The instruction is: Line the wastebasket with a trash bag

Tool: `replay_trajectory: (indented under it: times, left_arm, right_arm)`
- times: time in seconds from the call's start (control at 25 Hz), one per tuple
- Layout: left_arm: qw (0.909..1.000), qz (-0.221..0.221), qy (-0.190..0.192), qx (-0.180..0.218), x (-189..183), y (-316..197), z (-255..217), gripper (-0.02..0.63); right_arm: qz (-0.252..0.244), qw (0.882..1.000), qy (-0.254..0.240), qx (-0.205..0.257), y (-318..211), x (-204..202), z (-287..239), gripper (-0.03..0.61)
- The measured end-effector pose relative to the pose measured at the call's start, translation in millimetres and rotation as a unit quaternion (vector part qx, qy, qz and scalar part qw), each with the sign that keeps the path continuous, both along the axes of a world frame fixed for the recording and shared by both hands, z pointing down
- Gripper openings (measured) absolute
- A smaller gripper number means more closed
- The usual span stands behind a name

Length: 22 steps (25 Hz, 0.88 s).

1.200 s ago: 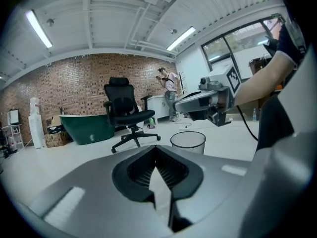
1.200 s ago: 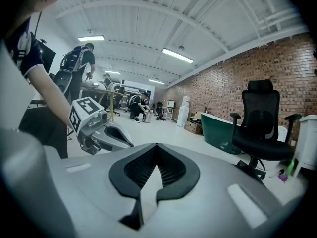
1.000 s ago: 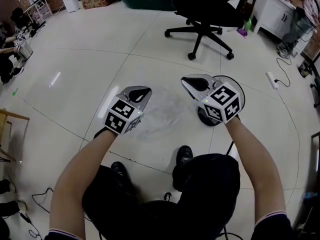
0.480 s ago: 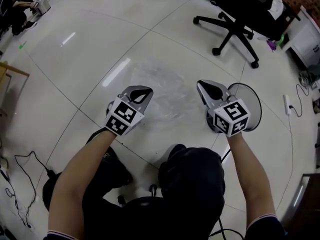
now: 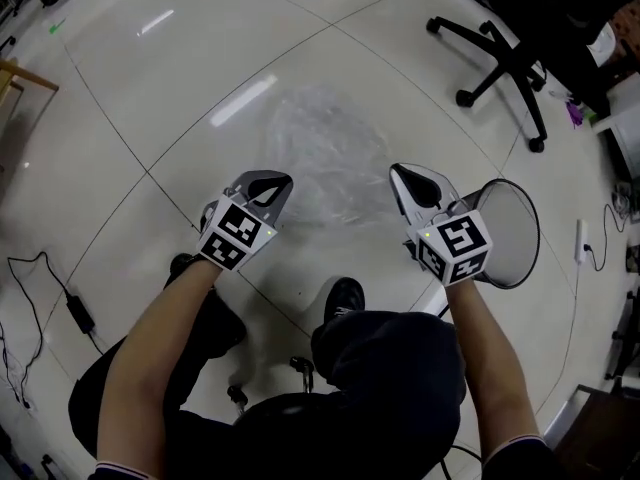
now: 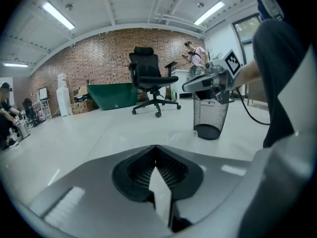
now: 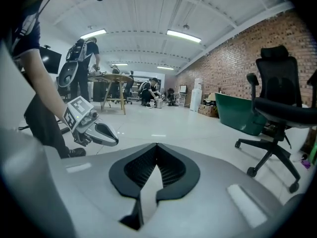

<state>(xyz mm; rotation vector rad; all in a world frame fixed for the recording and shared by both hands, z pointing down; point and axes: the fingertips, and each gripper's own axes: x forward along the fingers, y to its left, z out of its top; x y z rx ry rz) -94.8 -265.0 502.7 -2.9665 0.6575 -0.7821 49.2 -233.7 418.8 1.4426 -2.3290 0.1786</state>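
A crumpled clear trash bag (image 5: 325,158) lies flat on the white tile floor, just ahead of both grippers. A black mesh wastebasket (image 5: 508,233) stands upright to the right; it also shows in the left gripper view as the wastebasket (image 6: 210,115). My left gripper (image 5: 276,180) hovers near the bag's near left edge, its jaws shut on nothing. My right gripper (image 5: 404,175) is beside the basket's left rim, at the bag's near right edge, also shut and empty. In each gripper view the other one shows: right gripper (image 6: 208,83), left gripper (image 7: 94,129).
A black office chair (image 5: 510,58) stands on its wheeled base beyond the basket. A cable (image 5: 45,288) runs over the floor at left, and a power strip (image 5: 580,240) lies at right. The person's shoe (image 5: 343,296) is just behind the grippers. People work at tables (image 7: 114,90) far off.
Both grippers have sunk toward the floor, still shut. The view has tipped down, so the bag and basket now lie closer below the grippers.
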Motion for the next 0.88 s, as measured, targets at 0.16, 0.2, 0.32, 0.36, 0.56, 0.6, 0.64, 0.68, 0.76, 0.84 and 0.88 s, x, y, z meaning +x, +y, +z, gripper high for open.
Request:
replay_trajectory:
  times: [0.16,0.2,0.32,0.36,0.56,0.6,0.64,0.68,0.76,0.84,0.88]
  left_arm:
    - [0.9991,-0.014,-0.031,-0.027,-9,9,46,0.034]
    - [0.9983,-0.022,-0.040,-0.035,-12,12,57,0.056]
    - [0.9946,-0.059,-0.062,-0.060,-22,18,85,0.105]
    - [0.9929,-0.073,-0.064,-0.069,-25,18,93,0.121]
    - [0.9813,-0.143,-0.064,-0.112,-40,14,120,0.186]
    - [0.9789,-0.155,-0.061,-0.118,-41,12,125,0.192]
    - [0.9764,-0.167,-0.056,-0.124,-43,9,130,0.196]
    - [0.9738,-0.179,-0.052,-0.130,-45,6,136,0.198]
    - [0.9685,-0.198,-0.045,-0.143,-47,3,146,0.198]
    - [0.9650,-0.208,-0.041,-0.155,-48,4,154,0.196]
    - [0.9641,-0.210,-0.040,-0.157,-48,4,157,0.196]
  right_arm:
    - [-0.023,0.999,-0.012,-0.022,-1,-10,25,0.002]
    - [-0.029,0.999,-0.016,-0.028,0,-11,31,0.002]
    - [-0.047,0.998,-0.024,-0.041,0,-14,43,0.002]
    - [-0.052,0.997,-0.025,-0.043,0,-15,46,0.002]
    - [-0.071,0.996,-0.028,-0.056,2,-23,60,0.002]
    - [-0.074,0.995,-0.029,-0.059,3,-25,62,0.002]
    - [-0.076,0.995,-0.029,-0.062,4,-26,64,0.002]
    - [-0.079,0.994,-0.030,-0.064,5,-26,66,0.002]
    - [-0.084,0.994,-0.030,-0.069,8,-27,70,0.002]
    - [-0.086,0.993,-0.027,-0.073,12,-26,74,0.002]
    - [-0.086,0.993,-0.024,-0.074,12,-25,75,0.002]
